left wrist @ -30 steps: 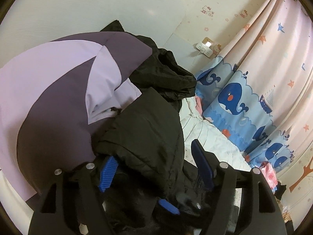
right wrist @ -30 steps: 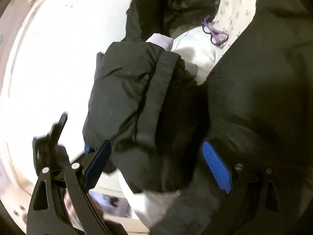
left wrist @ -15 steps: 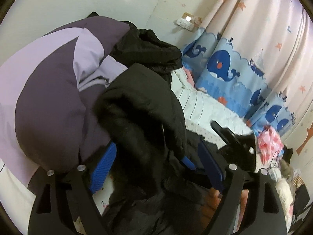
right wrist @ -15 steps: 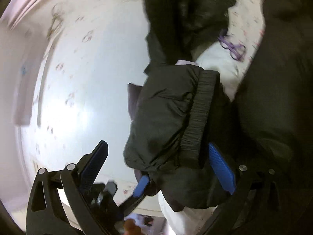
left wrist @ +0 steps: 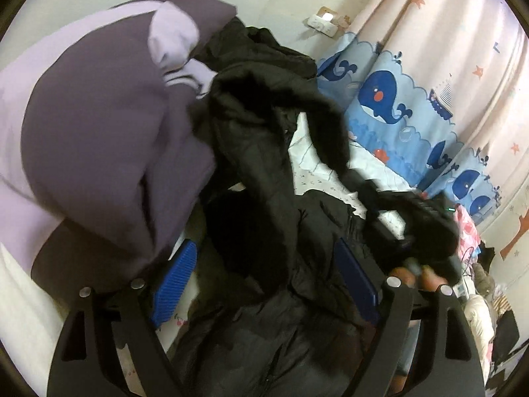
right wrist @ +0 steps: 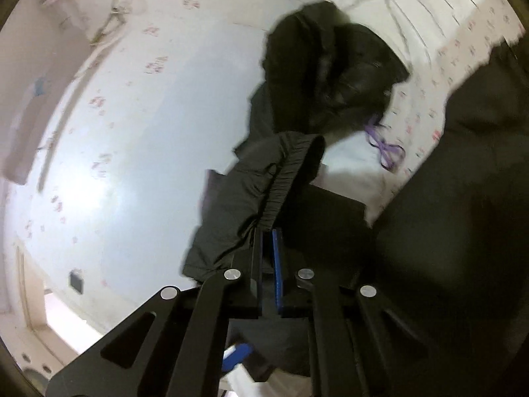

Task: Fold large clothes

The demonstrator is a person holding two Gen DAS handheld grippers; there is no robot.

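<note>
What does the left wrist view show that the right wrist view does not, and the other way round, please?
Only the left wrist view shows the purple garment, the whale curtain and the open left gripper straddling black cloth. Only the right wrist view shows the right gripper shut on the ribbed cuff, and a purple loop on the bedsheet. Both show the black padded jacket.
</note>
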